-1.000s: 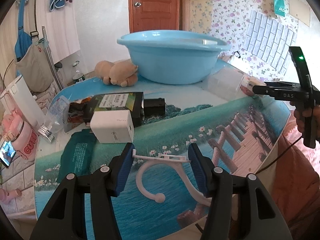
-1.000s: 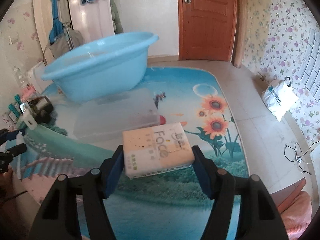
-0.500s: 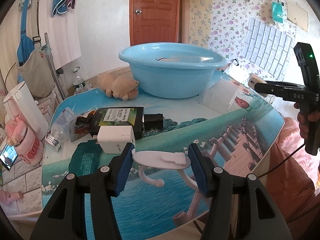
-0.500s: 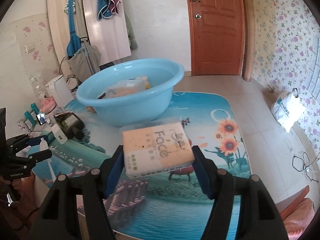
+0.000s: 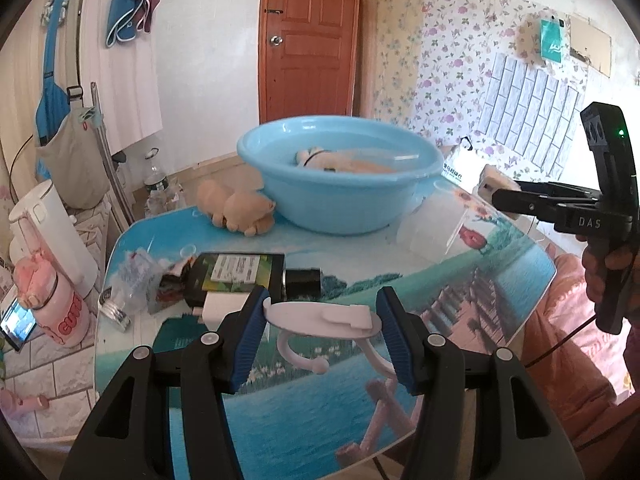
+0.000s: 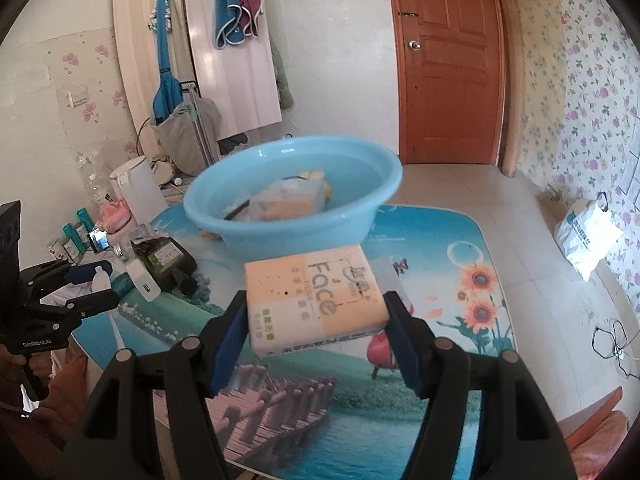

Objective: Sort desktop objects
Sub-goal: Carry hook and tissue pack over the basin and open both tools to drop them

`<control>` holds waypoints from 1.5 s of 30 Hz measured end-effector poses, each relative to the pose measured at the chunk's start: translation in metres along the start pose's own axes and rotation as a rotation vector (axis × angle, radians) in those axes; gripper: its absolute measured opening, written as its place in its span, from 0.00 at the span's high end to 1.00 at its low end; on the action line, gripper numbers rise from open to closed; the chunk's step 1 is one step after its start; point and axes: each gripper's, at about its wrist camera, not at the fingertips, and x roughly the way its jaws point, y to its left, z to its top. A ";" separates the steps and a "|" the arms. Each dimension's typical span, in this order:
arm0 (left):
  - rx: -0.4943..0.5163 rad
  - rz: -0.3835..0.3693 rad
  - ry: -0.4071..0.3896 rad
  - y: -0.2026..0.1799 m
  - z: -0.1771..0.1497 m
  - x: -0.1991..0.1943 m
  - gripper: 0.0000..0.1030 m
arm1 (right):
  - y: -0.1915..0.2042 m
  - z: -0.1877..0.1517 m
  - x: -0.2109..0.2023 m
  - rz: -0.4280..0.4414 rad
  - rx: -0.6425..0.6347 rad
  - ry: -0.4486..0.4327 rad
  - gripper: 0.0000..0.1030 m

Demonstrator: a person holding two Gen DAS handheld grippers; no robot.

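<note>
left gripper (image 5: 322, 326) jaws clamp white hook (image 5: 320, 320) | right gripper (image 6: 316, 322) jaws clamp tissue pack (image 6: 314, 300)

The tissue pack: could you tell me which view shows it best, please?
The right wrist view: the tissue pack fills the centre, printed face up, clamped by the right gripper. The left wrist view shows only a corner beyond the fingers.

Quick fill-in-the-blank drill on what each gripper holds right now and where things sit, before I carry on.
1. The right gripper is shut on a pack of ____.
2. The left gripper is shut on a white plastic ____.
3. The plush toy lies on the table beside the blue ____.

Missing words: tissues; hook; basin
</note>
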 end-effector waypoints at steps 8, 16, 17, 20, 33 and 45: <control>0.010 -0.025 -0.043 -0.001 0.027 0.003 0.46 | 0.012 0.020 0.004 0.027 -0.026 -0.033 0.37; 0.015 -0.047 -0.091 0.003 0.062 0.020 0.46 | 0.025 0.046 0.019 0.054 -0.068 -0.052 0.37; 0.017 -0.051 -0.097 0.004 0.068 0.023 0.46 | 0.026 0.050 0.021 0.057 -0.074 -0.054 0.37; 0.027 -0.058 -0.113 0.005 0.083 0.031 0.46 | 0.028 0.061 0.030 0.066 -0.094 -0.054 0.37; 0.052 -0.093 -0.107 0.008 0.129 0.090 0.46 | 0.010 0.086 0.081 0.078 -0.113 -0.023 0.37; 0.048 -0.122 -0.091 0.006 0.144 0.118 0.18 | 0.004 0.077 0.106 0.080 -0.101 0.045 0.36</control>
